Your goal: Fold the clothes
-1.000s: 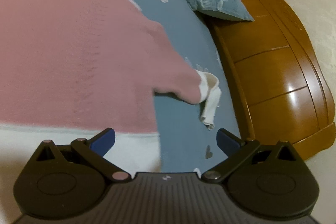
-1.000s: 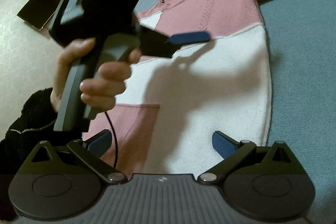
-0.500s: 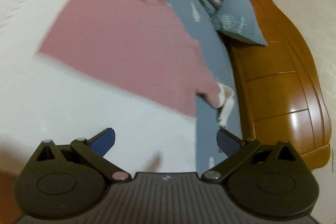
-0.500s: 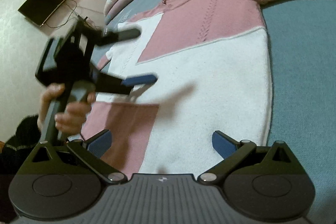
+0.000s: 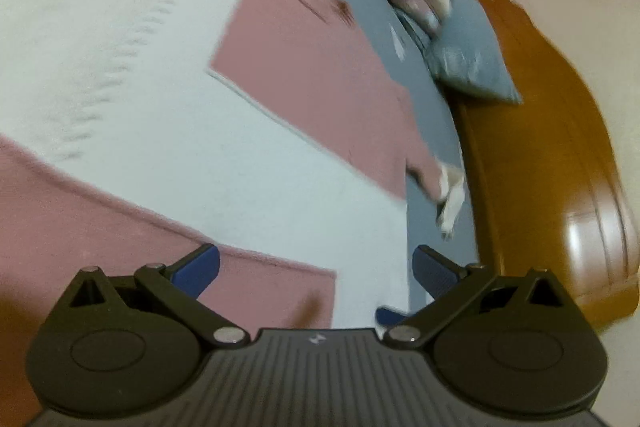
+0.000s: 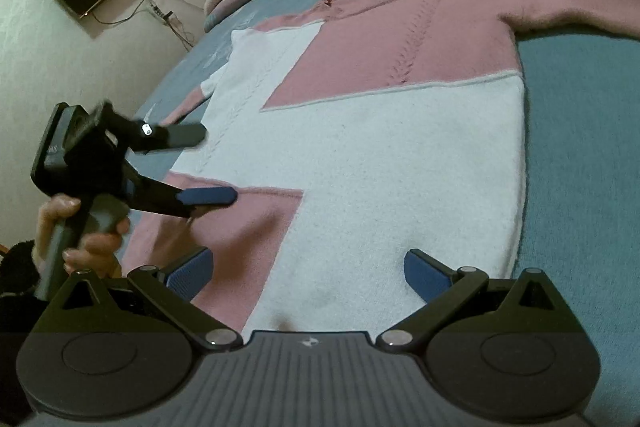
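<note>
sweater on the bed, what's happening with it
A person holds a gripper in each hand over a pink and white sweater spread flat on a blue bedspread. The left gripper and right gripper are both open above its lower edge, gripping nothing. No fold has been made yet.

Pink-and-white colour-block knit sweater (image 6: 380,155), spread flat and face up across a blue bedspread, neckline toward the far side and hem nearest the camera. White band across the middle, pink panels at the upper chest and lower corner, a line of cable stitching down the front. One pink sleeve (image 6: 576,7) stretched straight out to the side; the other, seen from the left wrist view, ending in a white cuff (image 5: 450,195) near the bed's edge.
</note>
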### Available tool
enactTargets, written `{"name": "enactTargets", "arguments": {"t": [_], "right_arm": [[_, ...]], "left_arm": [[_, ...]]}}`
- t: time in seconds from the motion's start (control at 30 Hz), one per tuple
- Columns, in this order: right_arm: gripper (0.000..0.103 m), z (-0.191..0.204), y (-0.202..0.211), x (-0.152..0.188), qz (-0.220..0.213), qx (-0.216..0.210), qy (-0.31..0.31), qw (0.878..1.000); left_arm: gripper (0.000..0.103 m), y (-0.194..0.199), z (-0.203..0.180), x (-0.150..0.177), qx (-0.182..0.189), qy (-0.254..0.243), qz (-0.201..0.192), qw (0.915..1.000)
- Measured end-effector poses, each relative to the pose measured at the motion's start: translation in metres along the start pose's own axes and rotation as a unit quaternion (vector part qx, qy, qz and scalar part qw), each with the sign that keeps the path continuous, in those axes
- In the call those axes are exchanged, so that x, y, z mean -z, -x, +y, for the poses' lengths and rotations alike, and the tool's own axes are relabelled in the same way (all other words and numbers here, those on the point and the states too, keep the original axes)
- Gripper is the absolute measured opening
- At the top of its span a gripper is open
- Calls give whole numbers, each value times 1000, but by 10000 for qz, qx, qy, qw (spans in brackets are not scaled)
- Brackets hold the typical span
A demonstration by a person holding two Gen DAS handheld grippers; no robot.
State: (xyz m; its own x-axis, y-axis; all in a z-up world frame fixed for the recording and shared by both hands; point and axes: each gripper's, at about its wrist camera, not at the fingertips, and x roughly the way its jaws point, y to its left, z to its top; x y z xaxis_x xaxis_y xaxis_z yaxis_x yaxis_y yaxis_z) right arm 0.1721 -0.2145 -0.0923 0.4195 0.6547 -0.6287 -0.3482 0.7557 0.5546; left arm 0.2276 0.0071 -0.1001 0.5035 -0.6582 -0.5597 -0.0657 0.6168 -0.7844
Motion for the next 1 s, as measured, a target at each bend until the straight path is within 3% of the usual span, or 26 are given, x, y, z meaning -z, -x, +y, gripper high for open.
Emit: {"name": "enactTargets", "arguments": {"t": [0.1, 0.33, 0.43, 0.5, 0.7, 0.8, 0.93, 1.0], "right_arm": [[103, 1, -1, -2, 10, 25, 27, 10000], [103, 3, -3, 0, -30, 63, 145, 9999], [103, 5, -2, 3, -59, 65, 290, 9995], [103, 7, -3, 4, -56, 95, 392, 9992], [103, 14, -5, 4, 14, 239, 636, 9977], [103, 15, -6, 4, 13, 269, 665, 9974], [103, 14, -5, 5, -22, 240, 645, 9976], [103, 13, -4, 5, -31, 225, 633, 9977]], "left_arm": [[102, 12, -2, -2, 152, 79, -188, 9997], [102, -24, -22, 23, 604, -257, 474, 9967], [102, -39, -23, 34, 483, -427, 733, 9952], [102, -36, -20, 44, 437, -481, 655, 9957], [102, -6, 6, 66, 708, 290, 513, 9957], [102, 0, 2, 78, 689, 194, 484, 9963], [102, 11, -1, 73, 1033, 197, 9, 9944], [102, 8, 4, 71, 1013, 338, -59, 9943]]}}
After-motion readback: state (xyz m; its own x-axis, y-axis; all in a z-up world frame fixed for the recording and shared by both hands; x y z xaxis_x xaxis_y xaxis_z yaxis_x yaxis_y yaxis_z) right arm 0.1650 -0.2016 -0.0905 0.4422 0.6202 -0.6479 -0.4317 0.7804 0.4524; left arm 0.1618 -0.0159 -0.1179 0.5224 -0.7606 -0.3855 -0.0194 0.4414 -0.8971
